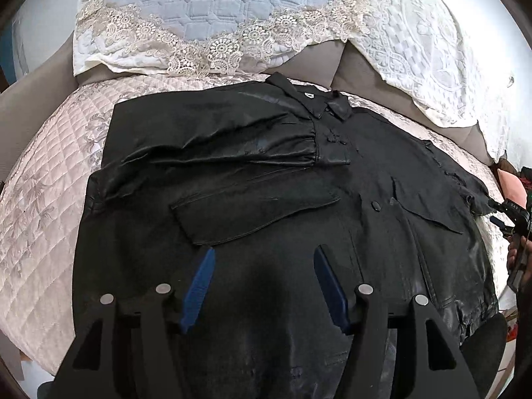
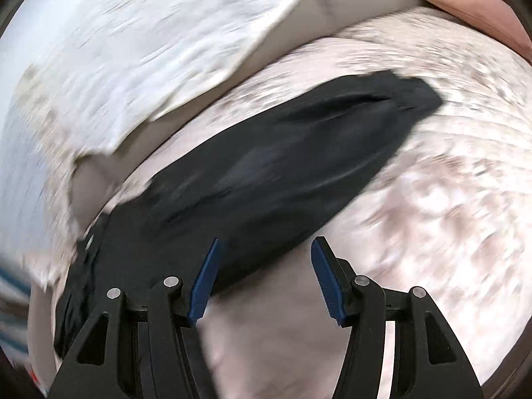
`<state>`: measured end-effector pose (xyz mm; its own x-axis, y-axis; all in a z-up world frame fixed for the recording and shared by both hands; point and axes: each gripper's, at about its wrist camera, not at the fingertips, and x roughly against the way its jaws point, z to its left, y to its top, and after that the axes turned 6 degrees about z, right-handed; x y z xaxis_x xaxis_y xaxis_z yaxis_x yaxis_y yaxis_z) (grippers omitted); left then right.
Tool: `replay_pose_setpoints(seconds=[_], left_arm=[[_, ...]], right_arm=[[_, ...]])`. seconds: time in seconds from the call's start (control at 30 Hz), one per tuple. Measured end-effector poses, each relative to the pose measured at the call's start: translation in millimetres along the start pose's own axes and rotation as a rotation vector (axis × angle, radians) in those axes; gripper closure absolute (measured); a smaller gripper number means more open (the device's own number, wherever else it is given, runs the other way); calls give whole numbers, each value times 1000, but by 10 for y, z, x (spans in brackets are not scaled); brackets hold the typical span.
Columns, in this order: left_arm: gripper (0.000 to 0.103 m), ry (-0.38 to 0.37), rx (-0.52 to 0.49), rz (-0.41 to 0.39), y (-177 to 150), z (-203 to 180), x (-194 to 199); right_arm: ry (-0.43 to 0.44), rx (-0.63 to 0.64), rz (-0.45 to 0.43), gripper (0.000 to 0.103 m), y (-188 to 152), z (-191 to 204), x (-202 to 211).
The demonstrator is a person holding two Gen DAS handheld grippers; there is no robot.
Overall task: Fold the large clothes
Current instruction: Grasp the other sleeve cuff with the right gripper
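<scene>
A black leather-like jacket (image 1: 266,183) lies spread front-up on the bed, collar (image 1: 309,98) toward the pillows. Its left sleeve (image 1: 216,139) is folded across the chest. My left gripper (image 1: 264,252) is open and empty, hovering over the jacket's lower middle. In the right wrist view, which is motion-blurred, the jacket's other sleeve (image 2: 292,153) stretches out over the bedspread. My right gripper (image 2: 264,242) is open and empty just above the sleeve's near edge. The right gripper also shows at the right edge of the left wrist view (image 1: 513,219), beside the sleeve end.
A pale pink quilted bedspread (image 1: 43,199) covers the bed. White lace-trimmed pillows (image 1: 216,16) lean at the head, with another white pillow (image 1: 432,50) to the right. A pink cushion (image 2: 482,10) lies at the far right.
</scene>
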<state>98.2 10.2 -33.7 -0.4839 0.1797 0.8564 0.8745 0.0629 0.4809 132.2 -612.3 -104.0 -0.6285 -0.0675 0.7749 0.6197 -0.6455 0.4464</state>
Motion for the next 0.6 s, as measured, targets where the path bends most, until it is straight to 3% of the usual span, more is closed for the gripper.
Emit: replay_pose_setpoints(seconds=[0.23, 0.53, 0.57, 0.6], left_arm=[[39, 30, 19, 26, 39, -36, -166], [39, 51, 34, 40, 106, -115, -301], [39, 52, 37, 40, 108, -115, -302], [39, 52, 38, 37, 110, -115, -295]], right_arm=[[-52, -126, -28, 45, 412, -502, -196], [-90, -156, -53, 45, 840, -636, -474], [-102, -156, -44, 46, 874, -625, -491], [-120, -156, -39, 64, 915, -635, -497]])
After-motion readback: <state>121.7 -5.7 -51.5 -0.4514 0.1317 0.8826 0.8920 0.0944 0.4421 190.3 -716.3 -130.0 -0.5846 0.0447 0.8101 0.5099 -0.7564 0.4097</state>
